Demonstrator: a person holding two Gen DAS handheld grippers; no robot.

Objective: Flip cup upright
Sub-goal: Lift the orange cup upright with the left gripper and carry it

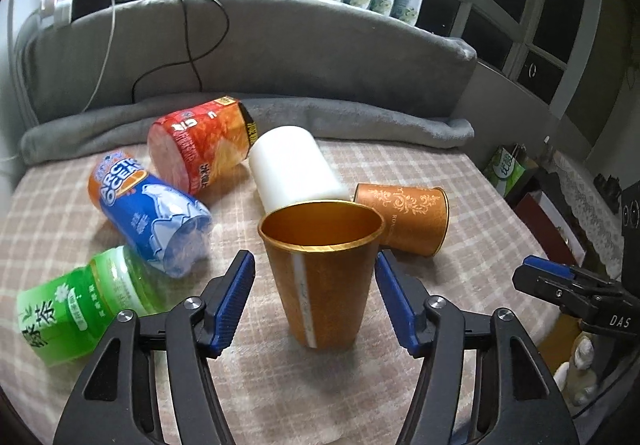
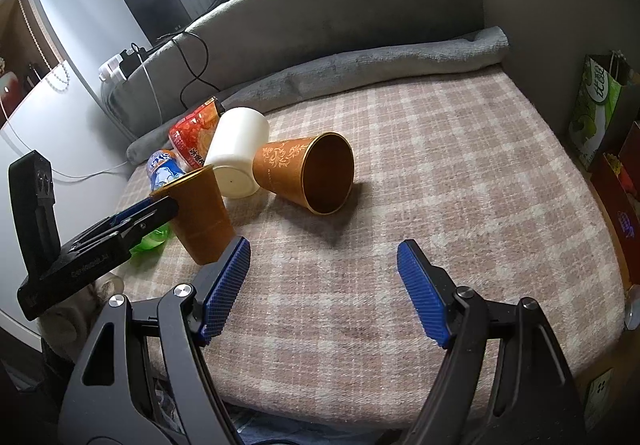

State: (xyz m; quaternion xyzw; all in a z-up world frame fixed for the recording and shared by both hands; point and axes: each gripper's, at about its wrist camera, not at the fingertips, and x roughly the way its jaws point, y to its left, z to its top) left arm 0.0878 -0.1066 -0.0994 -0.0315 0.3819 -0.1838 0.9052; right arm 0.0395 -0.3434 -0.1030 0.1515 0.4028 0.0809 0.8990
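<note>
An orange-brown paper cup (image 1: 324,273) stands upright on the checked cloth, mouth up. My left gripper (image 1: 314,299) is open, its blue pads on either side of the cup with a small gap on each side. The same upright cup (image 2: 200,213) shows at the left of the right wrist view. A second orange cup with gold ornament (image 1: 404,217) (image 2: 308,173) lies on its side behind it. A white cup (image 1: 296,169) (image 2: 240,153) also lies on its side. My right gripper (image 2: 322,291) is open over bare cloth, holding nothing.
A green tea bottle (image 1: 80,309), a blue Arctic Ocean bottle (image 1: 148,205) and a red snack canister (image 1: 200,143) lie at the left. A rolled grey towel (image 1: 248,117) and a grey cushion back border the far side. Boxes and a green bag (image 2: 596,113) stand beyond the right edge.
</note>
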